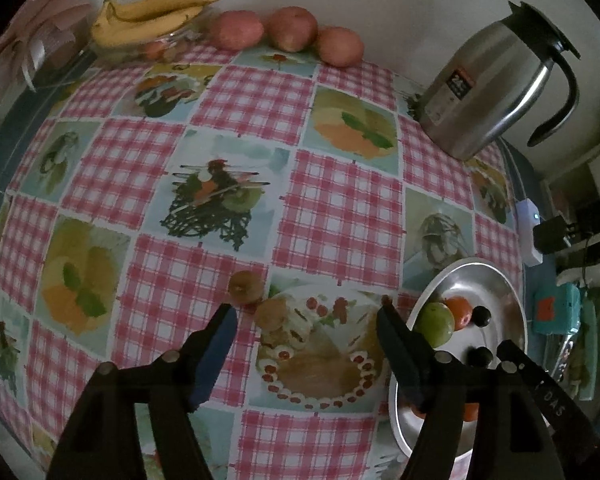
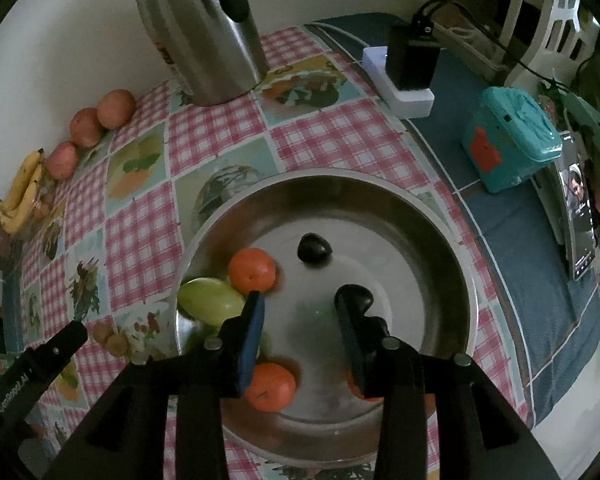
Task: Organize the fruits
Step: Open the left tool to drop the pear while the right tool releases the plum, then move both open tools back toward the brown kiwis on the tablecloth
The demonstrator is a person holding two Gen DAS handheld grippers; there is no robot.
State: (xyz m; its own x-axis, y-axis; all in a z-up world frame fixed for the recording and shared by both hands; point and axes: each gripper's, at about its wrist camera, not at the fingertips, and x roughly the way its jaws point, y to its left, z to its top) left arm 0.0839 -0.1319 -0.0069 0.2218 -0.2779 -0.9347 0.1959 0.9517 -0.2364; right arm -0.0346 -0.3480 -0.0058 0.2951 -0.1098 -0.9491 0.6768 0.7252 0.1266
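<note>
L tongs (image 1: 306, 312) spread, empty, over tabletop (image 1: 236, 104); two kiwis (image 1: 245, 287) just ahead of its L tip. R tongs (image 2: 298, 300) slightly apart, empty, over bowl (image 2: 440, 240); dark plum (image 2: 354, 295) at R tip.

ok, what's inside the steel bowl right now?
In the steel bowl: a green fruit, two oranges, and two dark fruits. The right gripper covers most of a third orange at the near side.

"GenRobot.AI" runs along the left hand-held gripper (image 2: 40, 364); the steel jug's label (image 1: 458, 84) beside the bench edge shows "24".
</note>
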